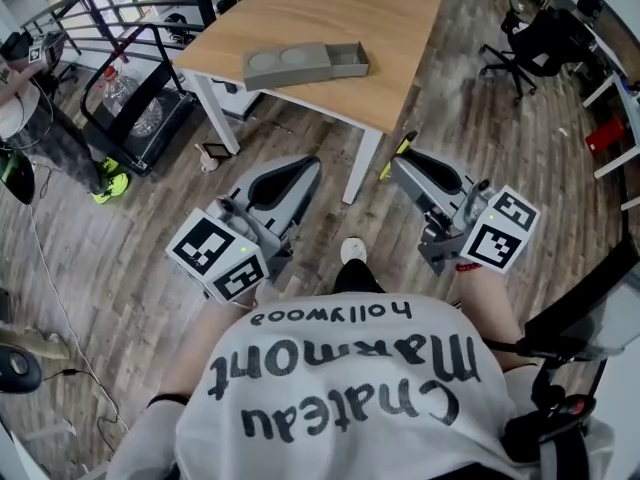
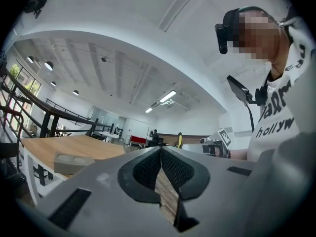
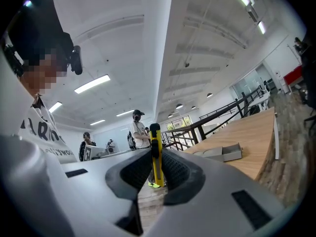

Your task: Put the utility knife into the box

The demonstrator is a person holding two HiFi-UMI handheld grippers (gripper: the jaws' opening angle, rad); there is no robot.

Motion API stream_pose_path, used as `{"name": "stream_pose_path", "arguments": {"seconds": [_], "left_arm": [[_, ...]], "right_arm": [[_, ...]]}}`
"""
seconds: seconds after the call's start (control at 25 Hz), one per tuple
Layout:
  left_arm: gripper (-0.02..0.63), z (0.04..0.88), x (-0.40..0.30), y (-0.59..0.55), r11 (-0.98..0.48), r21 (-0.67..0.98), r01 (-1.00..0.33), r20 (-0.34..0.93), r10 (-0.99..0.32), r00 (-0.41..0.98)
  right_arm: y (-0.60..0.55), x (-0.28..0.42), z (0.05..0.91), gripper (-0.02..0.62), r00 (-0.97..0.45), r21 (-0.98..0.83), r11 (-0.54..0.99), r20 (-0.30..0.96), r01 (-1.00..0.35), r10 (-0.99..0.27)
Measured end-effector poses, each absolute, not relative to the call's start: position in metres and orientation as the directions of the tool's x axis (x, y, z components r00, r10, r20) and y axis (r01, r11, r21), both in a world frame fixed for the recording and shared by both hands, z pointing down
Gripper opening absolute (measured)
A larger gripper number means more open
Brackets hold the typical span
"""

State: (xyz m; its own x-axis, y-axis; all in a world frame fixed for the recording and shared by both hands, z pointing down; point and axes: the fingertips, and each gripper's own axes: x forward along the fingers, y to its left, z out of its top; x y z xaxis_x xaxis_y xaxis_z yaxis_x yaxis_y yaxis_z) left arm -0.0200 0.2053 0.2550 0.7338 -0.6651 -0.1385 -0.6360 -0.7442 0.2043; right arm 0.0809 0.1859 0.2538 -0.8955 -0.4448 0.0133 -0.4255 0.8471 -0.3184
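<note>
A yellow and black utility knife stands clamped between the jaws of my right gripper, which is shut on it; its tip pokes out past the jaws in the head view. My left gripper is shut with nothing between its jaws, whose pads meet in the left gripper view. The grey box lies open on the wooden table, ahead of both grippers and well apart from them. It also shows at the left in the left gripper view and at the right in the right gripper view.
Both grippers hang over the wood floor in front of the table's white leg. A black railing and a rack with a water bottle stand at the left. An office chair sits at the right. People stand beyond the railing.
</note>
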Motion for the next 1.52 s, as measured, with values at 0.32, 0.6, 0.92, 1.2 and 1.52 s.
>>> {"name": "stream_pose_path", "arguments": {"seconds": [0.32, 0.6, 0.92, 1.2, 1.52], "left_arm": [[0.009, 0.26, -0.003, 0.157, -0.741, 0.237, -0.628, -0.12, -0.664, 0.738], [0.009, 0.271, 0.015, 0.107, -0.724, 0.263, -0.638, -0.088, -0.676, 0.731], [0.009, 0.27, 0.032, 0.049, -0.703, 0.251, -0.666, -0.039, -0.694, 0.719], [0.009, 0.27, 0.045, -0.005, -0.68, 0.265, -0.683, -0.032, -0.714, 0.699], [0.009, 0.273, 0.049, -0.06, -0.653, 0.267, -0.708, -0.025, -0.739, 0.673]], "right_arm": [[0.136, 0.097, 0.256, 0.063, -0.892, -0.339, 0.835, 0.029, -0.434, -0.452], [0.085, 0.116, 0.265, 0.063, -0.895, -0.369, 0.827, 0.032, -0.423, -0.444], [0.02, 0.139, 0.267, 0.063, -0.9, -0.401, 0.821, 0.02, -0.406, -0.436], [-0.035, 0.15, 0.265, 0.063, -0.915, -0.398, 0.836, 0.021, -0.378, -0.404], [-0.094, 0.154, 0.267, 0.063, -0.93, -0.393, 0.852, 0.024, -0.346, -0.367]]}}
